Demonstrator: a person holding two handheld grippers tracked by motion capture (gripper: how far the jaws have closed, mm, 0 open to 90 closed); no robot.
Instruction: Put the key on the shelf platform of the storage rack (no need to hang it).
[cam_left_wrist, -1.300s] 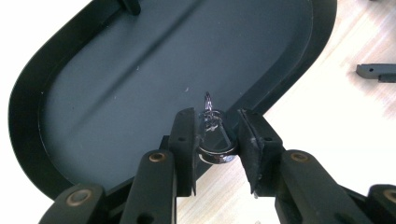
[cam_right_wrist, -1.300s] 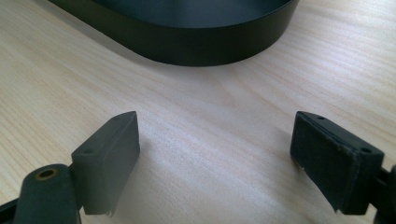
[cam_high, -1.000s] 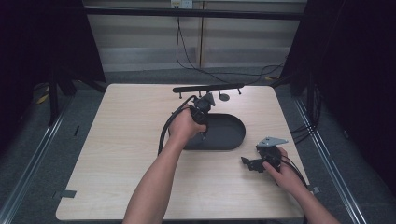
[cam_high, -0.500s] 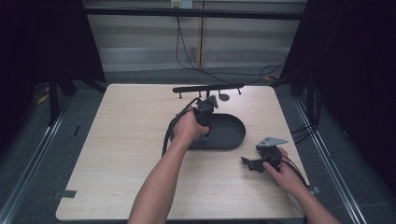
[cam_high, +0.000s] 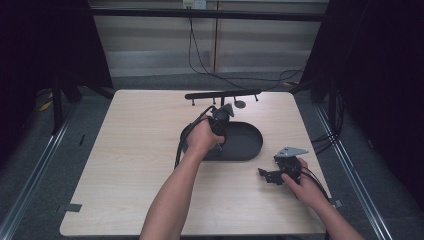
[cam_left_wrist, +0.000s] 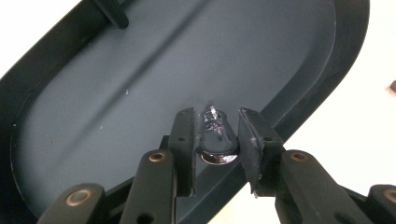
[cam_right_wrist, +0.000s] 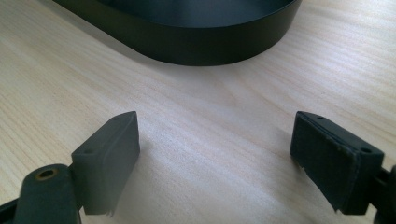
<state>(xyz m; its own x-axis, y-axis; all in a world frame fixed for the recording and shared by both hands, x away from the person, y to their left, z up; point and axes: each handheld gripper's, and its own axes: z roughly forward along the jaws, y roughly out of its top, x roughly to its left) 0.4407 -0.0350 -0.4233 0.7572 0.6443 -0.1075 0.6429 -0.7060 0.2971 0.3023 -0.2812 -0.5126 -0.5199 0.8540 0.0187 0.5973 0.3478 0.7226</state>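
High view first: a pale wooden surface is seen, with a black oval tray near its middle and a black rail on short legs lying beyond it. The left gripper is held over the tray's left end, while the right gripper is rested on the surface, apart from the tray and nearer the person.

Left gripper view: the tray floor is spread beyond the jaws, and its rim is crossed just beneath them. A small shiny metal piece, rounded at the base and glinting on top, is pinched between the two black pads; what kind of piece it is cannot be told. The jaws are drawn narrow around it.

Right gripper view: the jaws are set wide with bare wood between them and nothing gripped; the tray's outer wall is seen ahead of them.

A slip is judged the main risk: the piece is smooth and rounded, so a tilt or a slackened squeeze could let it squirt out. Released over the rim rather than the floor, it could bounce onto the surface and roll off.
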